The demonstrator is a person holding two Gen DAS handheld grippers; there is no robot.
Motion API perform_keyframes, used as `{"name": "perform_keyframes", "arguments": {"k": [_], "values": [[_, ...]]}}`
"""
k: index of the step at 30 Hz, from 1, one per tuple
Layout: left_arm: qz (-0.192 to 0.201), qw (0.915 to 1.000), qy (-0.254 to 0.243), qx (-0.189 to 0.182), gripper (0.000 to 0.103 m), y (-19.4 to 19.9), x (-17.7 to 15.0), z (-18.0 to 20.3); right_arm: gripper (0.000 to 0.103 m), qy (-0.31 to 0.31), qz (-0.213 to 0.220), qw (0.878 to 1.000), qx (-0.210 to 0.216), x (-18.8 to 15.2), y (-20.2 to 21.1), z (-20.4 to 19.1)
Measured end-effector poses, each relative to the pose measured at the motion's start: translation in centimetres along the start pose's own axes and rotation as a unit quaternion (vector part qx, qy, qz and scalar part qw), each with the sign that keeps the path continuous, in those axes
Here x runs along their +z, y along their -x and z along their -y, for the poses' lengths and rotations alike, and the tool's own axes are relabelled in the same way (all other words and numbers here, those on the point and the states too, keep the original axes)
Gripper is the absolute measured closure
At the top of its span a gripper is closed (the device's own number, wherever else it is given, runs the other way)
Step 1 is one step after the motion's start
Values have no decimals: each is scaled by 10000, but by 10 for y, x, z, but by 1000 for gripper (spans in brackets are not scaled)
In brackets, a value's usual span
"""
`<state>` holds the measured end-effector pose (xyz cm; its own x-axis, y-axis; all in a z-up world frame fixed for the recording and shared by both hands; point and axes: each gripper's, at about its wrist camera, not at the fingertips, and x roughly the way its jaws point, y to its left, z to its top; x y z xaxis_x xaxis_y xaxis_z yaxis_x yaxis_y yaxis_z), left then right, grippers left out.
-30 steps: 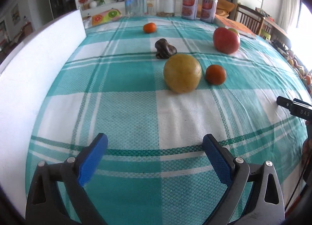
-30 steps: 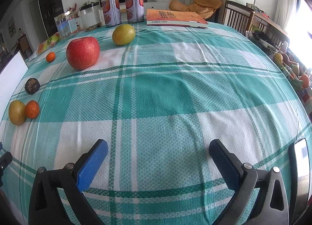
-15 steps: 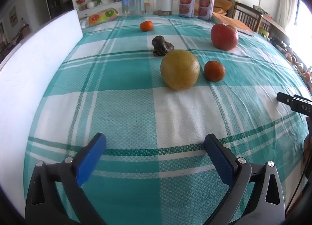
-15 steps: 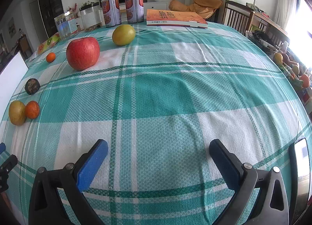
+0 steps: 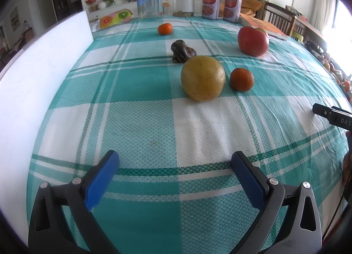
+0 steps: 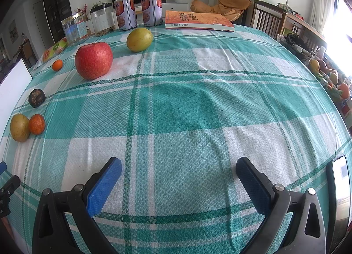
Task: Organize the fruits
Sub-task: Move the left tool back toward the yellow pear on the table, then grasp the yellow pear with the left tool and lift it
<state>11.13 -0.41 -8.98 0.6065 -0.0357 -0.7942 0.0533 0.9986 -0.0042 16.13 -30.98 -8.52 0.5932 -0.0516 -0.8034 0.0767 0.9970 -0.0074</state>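
In the left wrist view a large yellow fruit (image 5: pixel 202 78) lies on the checked tablecloth (image 5: pixel 140 126), a small orange (image 5: pixel 241 79) beside it on the right. Behind them are a dark wrinkled fruit (image 5: pixel 182 51), a second small orange (image 5: pixel 165 28) and a red apple (image 5: pixel 253 41). My left gripper (image 5: pixel 176 165) is open and empty, short of the yellow fruit. In the right wrist view the apple (image 6: pixel 93 60) and a yellow-green fruit (image 6: pixel 139 39) lie far left. My right gripper (image 6: pixel 179 173) is open and empty over bare cloth.
A white board (image 5: pixel 37 71) stands along the table's left edge. Two cans (image 6: pixel 138 11), glass jars (image 5: pixel 149 4) and an orange book (image 6: pixel 195 20) stand at the far edge. Wooden chairs (image 6: pixel 270 18) are at the right.
My left gripper has moved slightly forward toward the yellow fruit. The right gripper has barely moved. No fruit has moved.
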Motion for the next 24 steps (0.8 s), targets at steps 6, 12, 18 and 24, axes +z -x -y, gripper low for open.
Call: {"name": "perform_keyframes", "arguments": {"k": [6,12,18,24], "values": [[1,10000,0,-3,1,0,0,0,0,-22,10,10000,29,0,0,0],[5,10000,7,-14,1,0,0,0,0,-18,9,10000,23,0,0,0],[-9,9991,149,-407,3,2,11,-5,0,-15,9,10000,20,0,0,0],[125,9987,46,-489,4,-14,55,2,0,-15,9,10000,20,0,0,0]]}}
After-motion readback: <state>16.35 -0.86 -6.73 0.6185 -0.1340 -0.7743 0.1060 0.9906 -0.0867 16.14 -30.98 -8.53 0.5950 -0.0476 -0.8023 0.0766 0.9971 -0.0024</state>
